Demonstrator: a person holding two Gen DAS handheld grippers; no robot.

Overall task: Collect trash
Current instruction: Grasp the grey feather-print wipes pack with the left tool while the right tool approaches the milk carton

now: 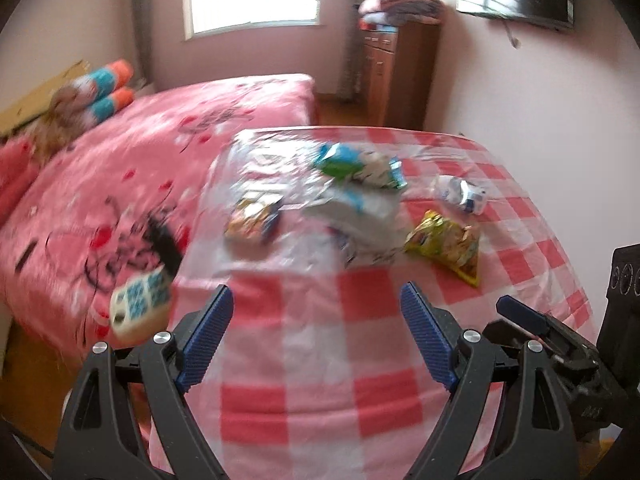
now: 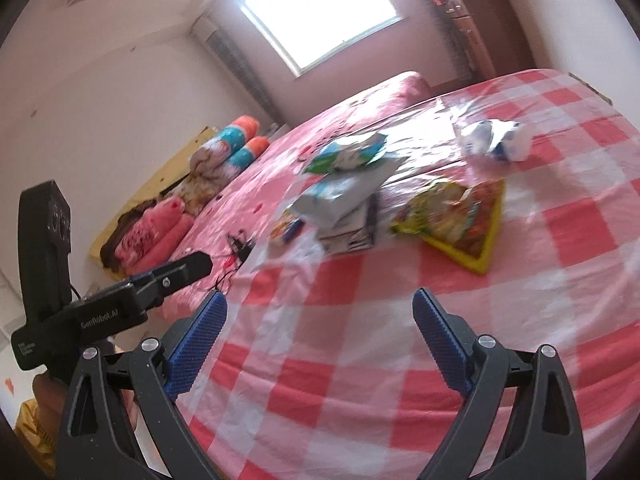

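Trash lies scattered on a table under a red-and-white checked cloth (image 1: pixel 320 400) with a clear plastic cover. Ahead of the left gripper (image 1: pixel 316 304), past its fingertips: a pale crumpled bag (image 1: pixel 360 216) at centre, a green-and-white wrapper (image 1: pixel 352 164) resting on its far side, a small colourful packet (image 1: pixel 254 220) ahead and toward the left finger, a yellow snack bag (image 1: pixel 448 244) ahead of the right finger, and a crumpled white-and-blue wrapper (image 1: pixel 460 194) beyond that. All items well apart from the jaws. Left jaws spread wide, nothing between them. Right gripper (image 2: pixel 320 308) likewise spread and empty, the same pile ahead of it, yellow bag nearest. Left of the table, a bed with pink bedding (image 1: pixel 140 152); a blurred remote-like object (image 1: pixel 140 304) off the left finger. Frames motion-blurred.
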